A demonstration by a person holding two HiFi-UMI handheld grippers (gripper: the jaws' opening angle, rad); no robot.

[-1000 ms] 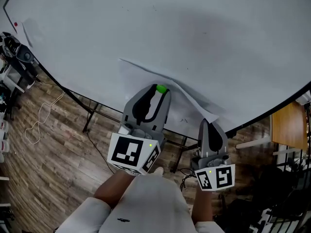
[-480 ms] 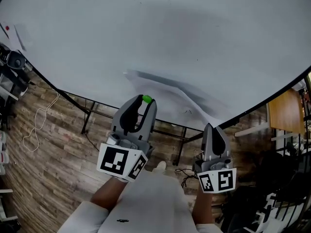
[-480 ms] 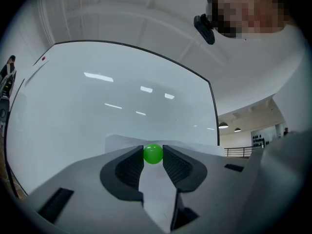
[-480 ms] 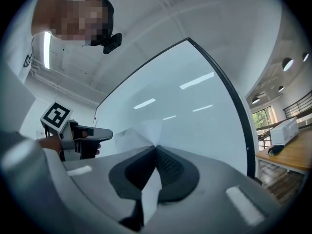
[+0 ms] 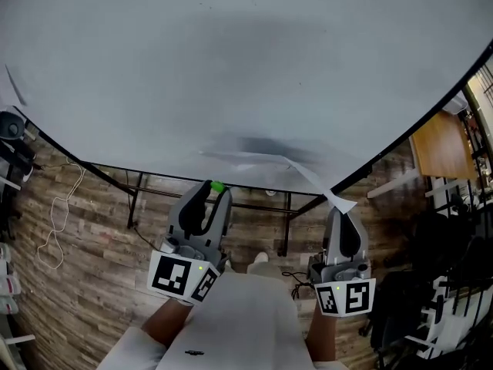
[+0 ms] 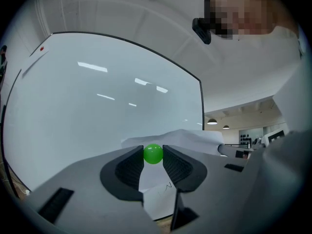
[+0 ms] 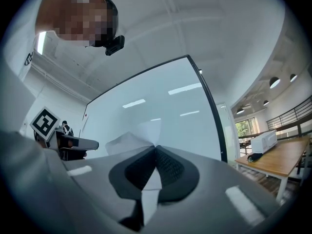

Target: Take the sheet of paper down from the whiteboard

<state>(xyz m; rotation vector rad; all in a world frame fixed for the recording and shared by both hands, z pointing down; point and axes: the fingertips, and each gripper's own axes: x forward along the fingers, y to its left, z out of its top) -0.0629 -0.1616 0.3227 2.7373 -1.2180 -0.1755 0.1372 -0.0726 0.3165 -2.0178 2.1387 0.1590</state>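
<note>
The white sheet of paper [image 5: 258, 160] bows away from the whiteboard [image 5: 231, 52], its right corner drawn out towards me. On that corner my right gripper [image 5: 340, 209] is shut; in the right gripper view the sheet [image 7: 134, 139] runs straight through the closed jaws of my right gripper [image 7: 156, 151]. My left gripper [image 5: 216, 190] holds a round green magnet [image 5: 217, 186] between its fingertips, just below the sheet's lower edge. The left gripper view shows the magnet [image 6: 153, 153] pinched at the tips of my left gripper [image 6: 153, 156], with the paper [image 6: 183, 138] behind it.
The whiteboard stands on black legs [image 5: 135, 199] over a wood-plank floor [image 5: 85, 268]. A white cable [image 5: 58, 218] lies on the floor at left. A wooden table [image 5: 439, 145] stands at right, dark furniture below it. A small red magnet [image 6: 42, 48] sits at the board's far corner.
Both grippers have drawn back from the whiteboard, lower in the head view. The green magnet came away with the left one, and the sheet's right corner has been pulled further off the board.
</note>
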